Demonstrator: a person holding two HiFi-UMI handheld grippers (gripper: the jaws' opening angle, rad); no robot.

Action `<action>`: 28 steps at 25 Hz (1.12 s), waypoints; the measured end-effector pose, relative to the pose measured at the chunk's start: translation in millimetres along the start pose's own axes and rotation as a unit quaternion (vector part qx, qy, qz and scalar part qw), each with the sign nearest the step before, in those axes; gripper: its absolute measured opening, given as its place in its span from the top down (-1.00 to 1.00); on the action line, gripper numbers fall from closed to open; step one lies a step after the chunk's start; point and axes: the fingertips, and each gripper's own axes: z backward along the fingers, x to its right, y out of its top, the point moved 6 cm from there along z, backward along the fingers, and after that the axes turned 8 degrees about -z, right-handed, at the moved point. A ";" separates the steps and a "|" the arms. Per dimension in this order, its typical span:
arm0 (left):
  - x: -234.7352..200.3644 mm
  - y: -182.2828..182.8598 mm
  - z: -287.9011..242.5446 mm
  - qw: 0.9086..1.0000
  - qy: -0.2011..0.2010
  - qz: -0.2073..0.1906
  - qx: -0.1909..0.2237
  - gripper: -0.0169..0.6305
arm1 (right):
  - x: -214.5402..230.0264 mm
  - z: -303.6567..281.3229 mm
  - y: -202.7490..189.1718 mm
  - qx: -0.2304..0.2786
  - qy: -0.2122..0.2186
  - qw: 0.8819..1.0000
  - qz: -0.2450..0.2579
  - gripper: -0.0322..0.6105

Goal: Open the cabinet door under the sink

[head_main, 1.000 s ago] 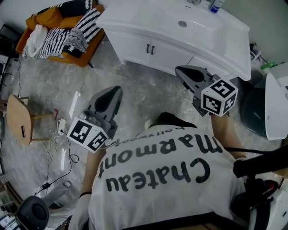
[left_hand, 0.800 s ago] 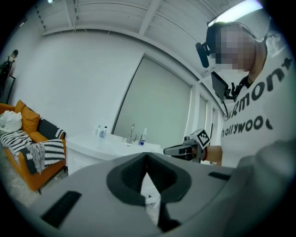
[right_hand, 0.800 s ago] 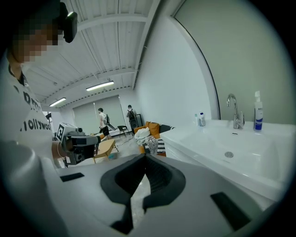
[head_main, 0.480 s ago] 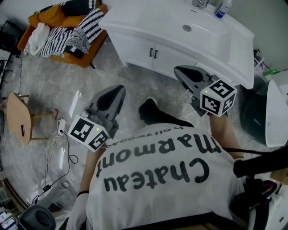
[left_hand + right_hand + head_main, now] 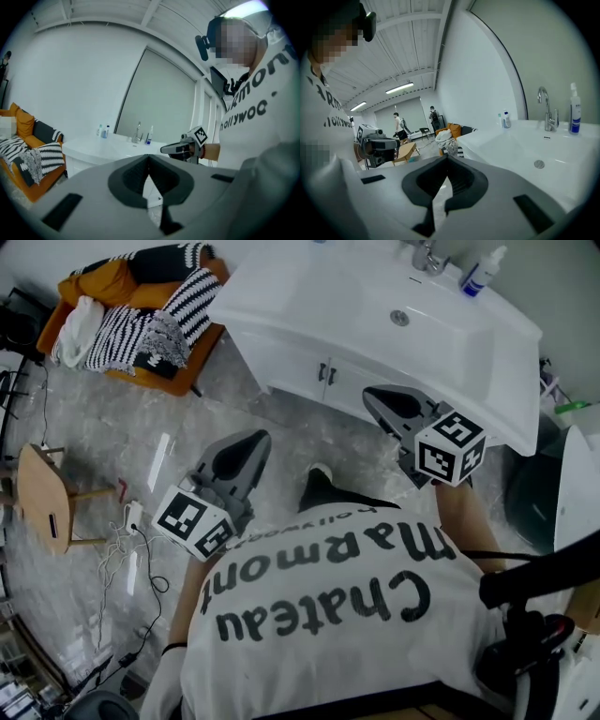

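Under the sink (image 5: 328, 296), door handles (image 5: 325, 373) appear only in head view.

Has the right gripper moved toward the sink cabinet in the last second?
Yes. The right gripper has come closer to the cabinet door handles; the gap between them in the head view has narrowed.

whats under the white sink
Under the sink stands a white cabinet with two doors, both shut, their dark handles side by side at the middle. The closed doors hide whatever is inside, and the sink's overhang covers the cabinet's right end.
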 end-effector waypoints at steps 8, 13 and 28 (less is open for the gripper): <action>-65.8 -1.0 -49.4 0.999 -0.010 0.031 -0.023 0.92 | 55.7 -52.3 21.8 -0.014 -0.003 1.000 -0.028 0.88; -101.2 6.2 -79.4 0.998 -0.017 0.050 -0.017 0.92 | 83.1 -67.6 33.3 -0.007 -0.014 0.999 -0.036 0.88; -106.7 27.4 -118.8 0.997 -0.081 0.008 -0.001 0.92 | 87.9 -42.6 40.5 0.036 -0.054 0.997 -0.032 0.88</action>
